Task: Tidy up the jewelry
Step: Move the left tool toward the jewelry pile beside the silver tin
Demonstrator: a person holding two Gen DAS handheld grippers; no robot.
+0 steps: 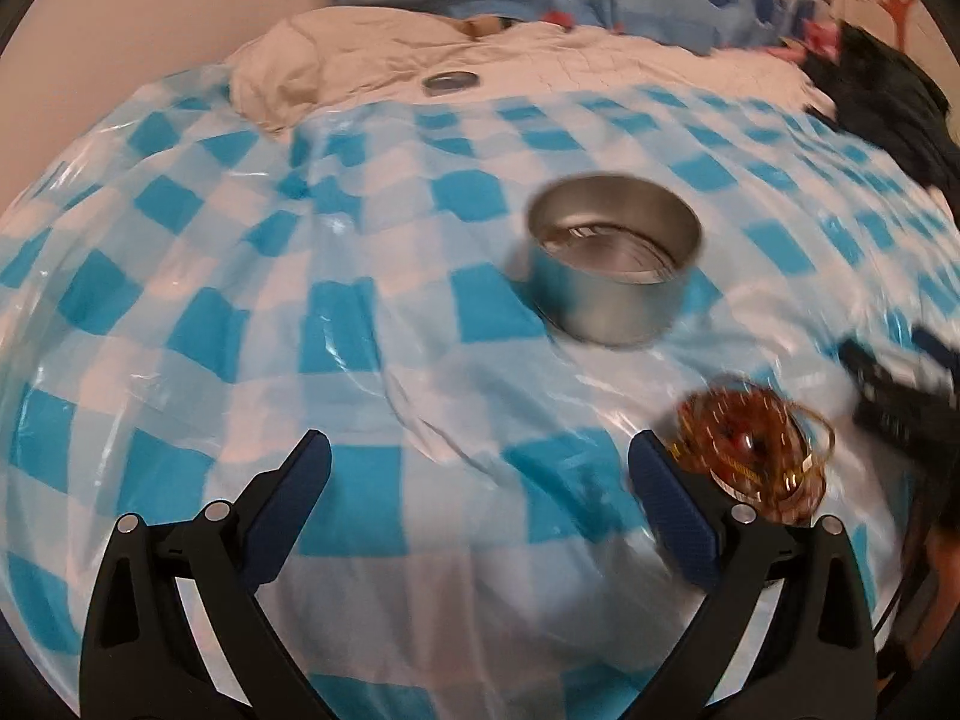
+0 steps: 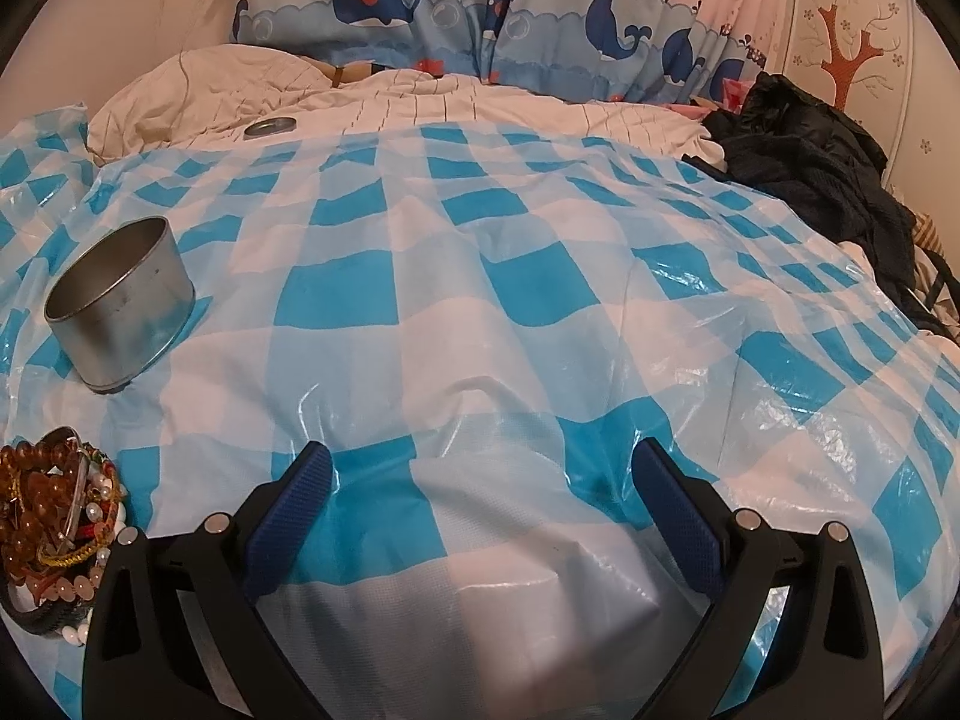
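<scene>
Jewelry heap [image 1: 753, 450] blurred, partly behind left tongs [image 1: 480, 468]

One round metal tin [image 2: 120, 306] is seen, one metal lid [image 2: 270, 128], and one tangled heap of jewelry [image 2: 54, 528] whose pieces cannot be counted. Two grippers, left gripper [image 1: 480, 468] and right gripper [image 2: 480, 468], are counted.

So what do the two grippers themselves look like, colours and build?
Both match: the left gripper and right gripper have glossy black plastic arms with triangular cut-outs, round silver pivot pins, and textured dark blue pads on the fingers. No cables, markings or sleeves show.
</scene>
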